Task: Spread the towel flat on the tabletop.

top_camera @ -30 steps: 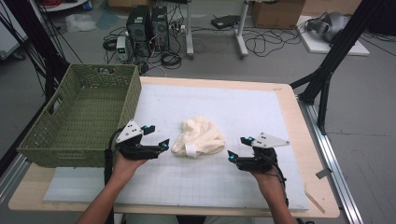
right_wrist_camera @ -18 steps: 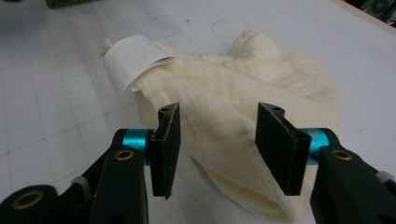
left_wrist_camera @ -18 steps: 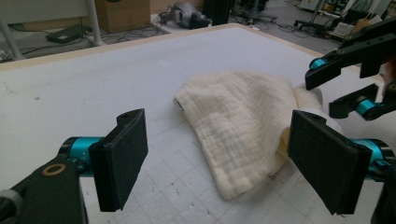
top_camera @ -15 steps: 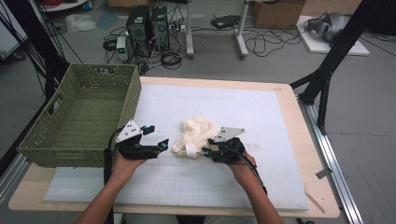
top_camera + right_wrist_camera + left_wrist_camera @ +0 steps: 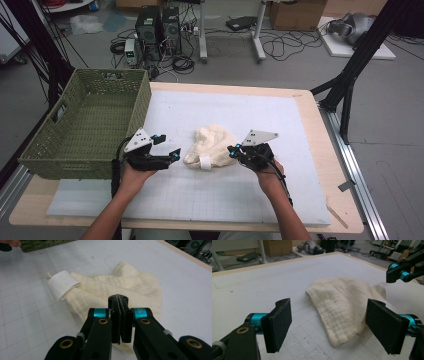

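A crumpled cream cloth with a white label lies mid-table on the white mat. My left gripper stands open just left of it, pointing at it; in the left gripper view the cloth lies ahead, between the wide pads but untouched. My right gripper sits at the cloth's right edge. Its jaws have just been closing and now stand pressed together over the cloth, with no fabric visible between the pads. The label curls up at the left there.
A green woven basket stands at the table's left, right behind my left gripper. The white gridded mat spreads over the wooden tabletop. Black frame posts and a metal rail run along the right side.
The right hand has come in from the right to the cloth's right edge, and its jaws have gone from wide to pressed together. The left gripper has kept still.
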